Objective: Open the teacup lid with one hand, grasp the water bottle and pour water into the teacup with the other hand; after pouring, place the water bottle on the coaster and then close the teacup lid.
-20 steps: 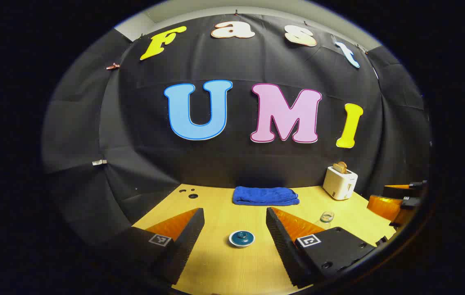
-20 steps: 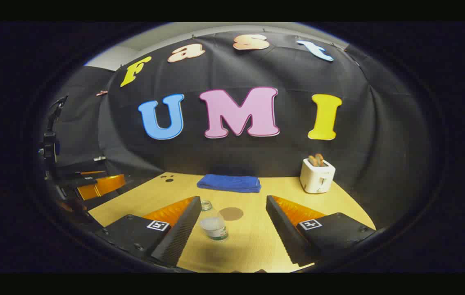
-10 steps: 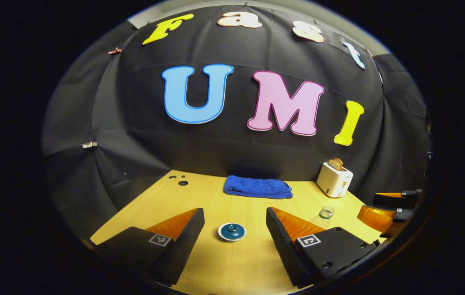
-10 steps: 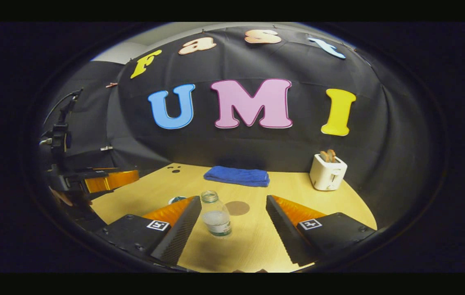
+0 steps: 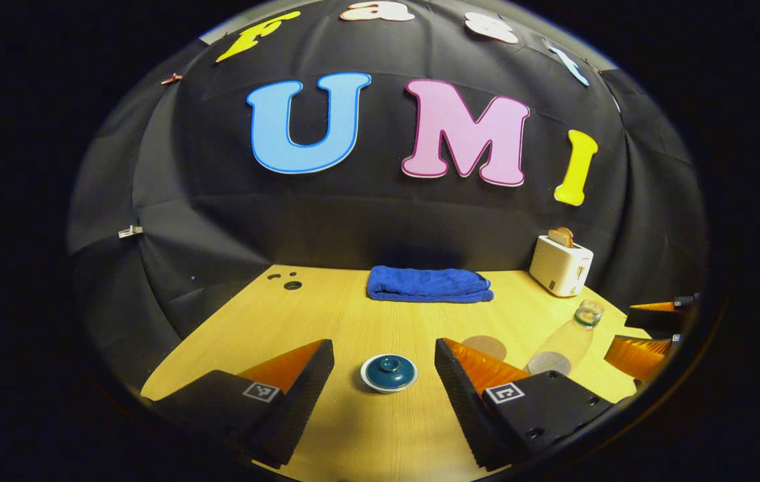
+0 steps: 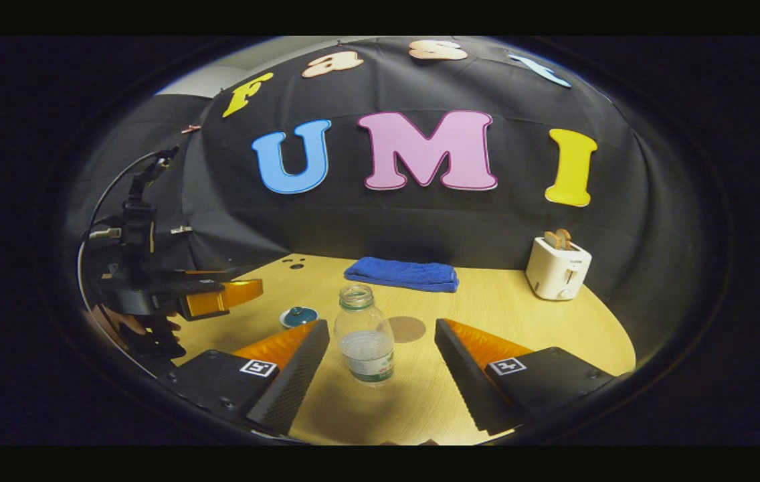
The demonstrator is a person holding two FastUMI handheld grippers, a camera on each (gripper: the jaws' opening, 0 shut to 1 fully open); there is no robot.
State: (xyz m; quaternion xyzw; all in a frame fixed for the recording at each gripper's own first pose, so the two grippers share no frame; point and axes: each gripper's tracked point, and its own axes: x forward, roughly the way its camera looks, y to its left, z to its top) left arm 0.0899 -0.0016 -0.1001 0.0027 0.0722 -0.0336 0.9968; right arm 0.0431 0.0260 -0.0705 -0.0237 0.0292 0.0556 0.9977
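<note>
In the left gripper view, the left gripper (image 5: pixel 385 375) shows at the bottom of the frame, its two fingers spread wide and holding nothing. Between them, low at centre, sits the teacup (image 5: pixel 389 373) on the wooden table (image 5: pixel 353 321), its lid on. To the right lie the round coaster (image 5: pixel 484 347) and, at lower right, the uncapped water bottle (image 5: pixel 564 341).

In the right gripper view, the left gripper (image 6: pixel 219 298) juts in from the left edge, level and pointing toward the teacup (image 6: pixel 298 316). At lower centre the water bottle (image 6: pixel 364 343) stands upright between the right gripper's (image 6: pixel 382 371) parted fingers, touching neither. The coaster (image 6: pixel 406 329) lies just behind it.

Judging by this, the task has barely begun: lid unopened, bottle ungrasped, pouring, setting down and closing all remain. Both grippers point forward, angled slightly down at the table.
</note>
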